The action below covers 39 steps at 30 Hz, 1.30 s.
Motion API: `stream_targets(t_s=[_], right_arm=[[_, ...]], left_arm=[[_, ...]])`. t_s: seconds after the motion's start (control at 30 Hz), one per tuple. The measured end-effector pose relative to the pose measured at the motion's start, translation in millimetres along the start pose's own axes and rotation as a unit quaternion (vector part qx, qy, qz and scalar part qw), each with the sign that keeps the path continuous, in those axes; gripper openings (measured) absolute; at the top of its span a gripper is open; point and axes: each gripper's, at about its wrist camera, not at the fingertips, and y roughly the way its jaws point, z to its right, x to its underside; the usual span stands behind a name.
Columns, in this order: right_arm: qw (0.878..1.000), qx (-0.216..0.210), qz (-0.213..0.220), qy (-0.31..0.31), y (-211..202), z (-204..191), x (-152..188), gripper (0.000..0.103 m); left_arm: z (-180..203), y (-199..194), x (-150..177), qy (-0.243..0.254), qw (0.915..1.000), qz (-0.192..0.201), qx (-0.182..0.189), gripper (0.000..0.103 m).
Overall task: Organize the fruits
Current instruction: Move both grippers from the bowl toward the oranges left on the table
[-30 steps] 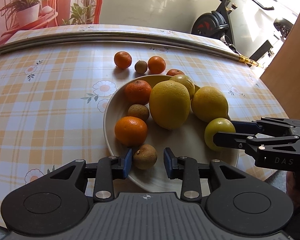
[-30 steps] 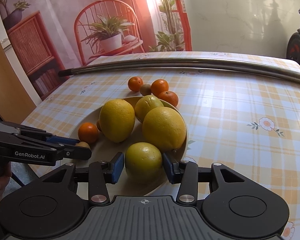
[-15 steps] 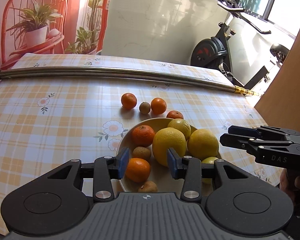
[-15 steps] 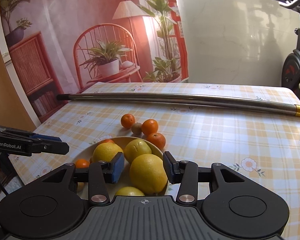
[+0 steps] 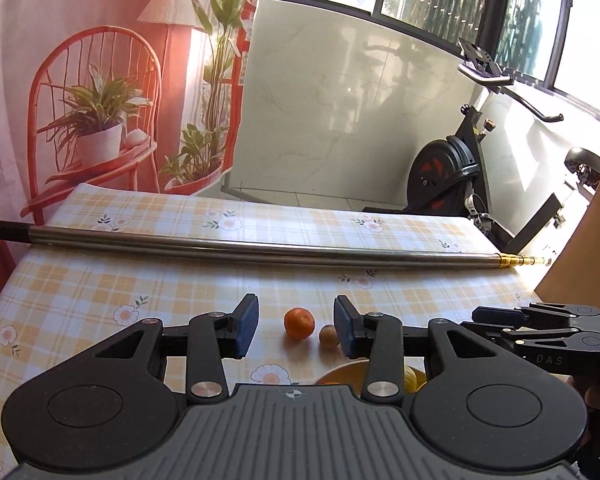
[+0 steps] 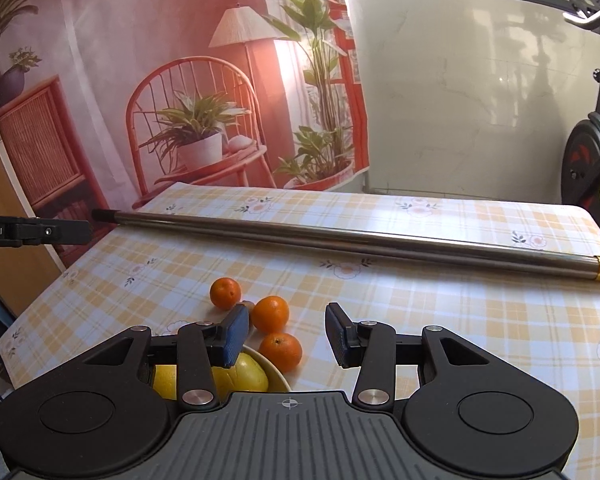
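Aloft, left claw [image 5: 296,331] agape, right claw [image 6: 287,335] agape

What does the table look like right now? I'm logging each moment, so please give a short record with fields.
surface: checked tablecloth with flower prints
loose fruit: three oranges and one small brown fruit on the cloth, beyond the plate
plate: yellow fruit on it, mostly hidden by the grippers
long item: metal pole lying across the far side
left hand-held gripper: open, empty, raised
right hand-held gripper: open, empty, raised
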Motion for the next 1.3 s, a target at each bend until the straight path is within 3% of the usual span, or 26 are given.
stream_targets(t_s=[0.27,0.63,0.97,1.3], right_arm=[[0.999,-0.010,-0.030,-0.011,39,-4,-24,0.040],[0.994,-0.010,-0.106,-0.003,89,-7,-9,0.040],[0.987,-0.019,-0.152,0.054,111,10,5,0.041],[0.983,-0.036,-0.149,0.101,111,20,9,0.033]], left_arm=[[-13,3,-23,-0.002,0.9995,0.020,-0.022,0.044],[-37,24,-22,-0.018,0.9992,-0.001,-0.037,0.044],[-38,41,-22,-0.022,0.9993,-0.018,-0.023,0.044],[-34,65,-11,-0.029,0.9973,-0.064,0.021,0.044]])
